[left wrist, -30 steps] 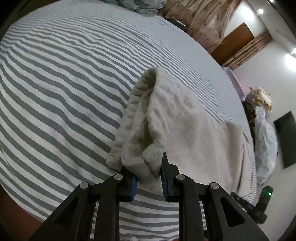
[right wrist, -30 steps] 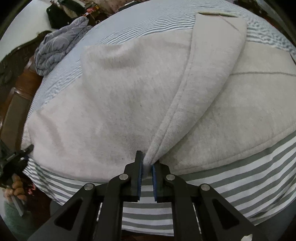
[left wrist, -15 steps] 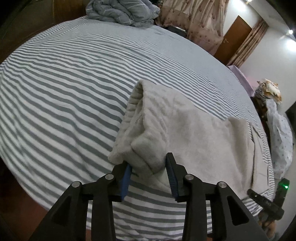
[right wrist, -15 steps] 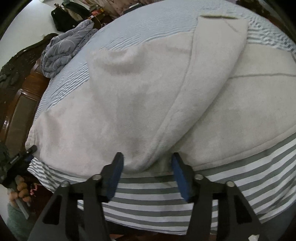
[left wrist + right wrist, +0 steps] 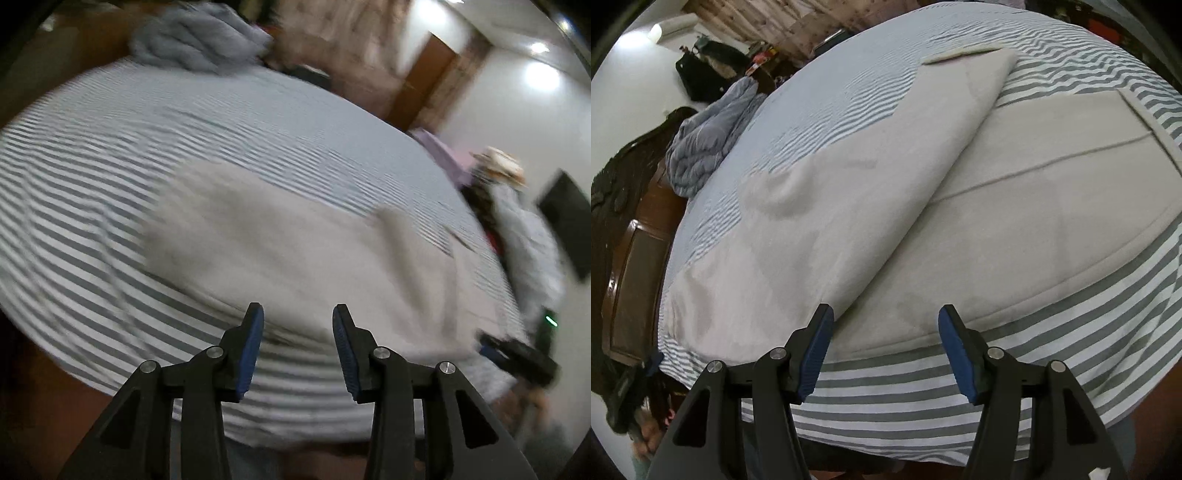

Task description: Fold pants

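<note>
Lying flat on the striped bedsheet (image 5: 1015, 373), the beige pants (image 5: 1015, 221) had one leg folded across the other, near the bed's front edge. Both the left gripper (image 5: 297, 345) and the right gripper (image 5: 884, 349) hung released above the sheet, jaws apart and grasping nothing.

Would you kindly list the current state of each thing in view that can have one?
pants: lying on the striped bed sheet, one leg folded diagonally over the other, held by neither gripper.
left gripper: open, nothing between its pads.
right gripper: open, nothing gripped.
striped bed sheet: spread flat over the bed.
blue-grey blanket: bunched in a heap at the far edge of the bed.
</note>
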The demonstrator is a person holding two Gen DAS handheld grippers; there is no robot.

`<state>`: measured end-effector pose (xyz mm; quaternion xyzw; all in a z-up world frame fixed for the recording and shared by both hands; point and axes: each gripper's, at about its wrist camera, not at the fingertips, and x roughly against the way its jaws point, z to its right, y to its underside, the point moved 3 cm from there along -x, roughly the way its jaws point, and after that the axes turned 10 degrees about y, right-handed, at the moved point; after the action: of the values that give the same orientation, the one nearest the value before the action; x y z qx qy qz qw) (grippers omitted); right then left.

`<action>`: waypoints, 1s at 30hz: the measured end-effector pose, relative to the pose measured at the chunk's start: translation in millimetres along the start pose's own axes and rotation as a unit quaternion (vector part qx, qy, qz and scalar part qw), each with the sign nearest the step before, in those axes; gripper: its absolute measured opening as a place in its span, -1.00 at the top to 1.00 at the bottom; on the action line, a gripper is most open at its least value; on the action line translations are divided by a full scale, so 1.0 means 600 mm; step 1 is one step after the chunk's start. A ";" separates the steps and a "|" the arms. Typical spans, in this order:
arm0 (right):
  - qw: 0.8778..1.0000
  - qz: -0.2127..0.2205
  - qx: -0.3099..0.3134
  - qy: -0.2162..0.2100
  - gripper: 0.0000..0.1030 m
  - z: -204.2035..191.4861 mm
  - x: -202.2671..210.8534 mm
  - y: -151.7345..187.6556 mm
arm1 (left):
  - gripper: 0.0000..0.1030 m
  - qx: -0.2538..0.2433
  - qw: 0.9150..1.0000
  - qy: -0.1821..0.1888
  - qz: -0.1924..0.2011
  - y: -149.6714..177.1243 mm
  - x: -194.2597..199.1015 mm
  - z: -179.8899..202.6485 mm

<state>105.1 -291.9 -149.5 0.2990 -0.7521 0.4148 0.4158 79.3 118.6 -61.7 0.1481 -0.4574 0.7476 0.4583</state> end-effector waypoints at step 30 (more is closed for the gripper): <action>0.990 -0.006 0.092 0.104 -0.08 -0.007 -0.081 -0.299 | 0.53 -0.219 0.964 0.068 -0.138 0.127 -0.355 0.300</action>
<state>272.5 -368.5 -123.4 0.2955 -0.6620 0.5084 0.4648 95.3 -158.4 -143.4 0.0550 -0.5530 0.5668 0.6082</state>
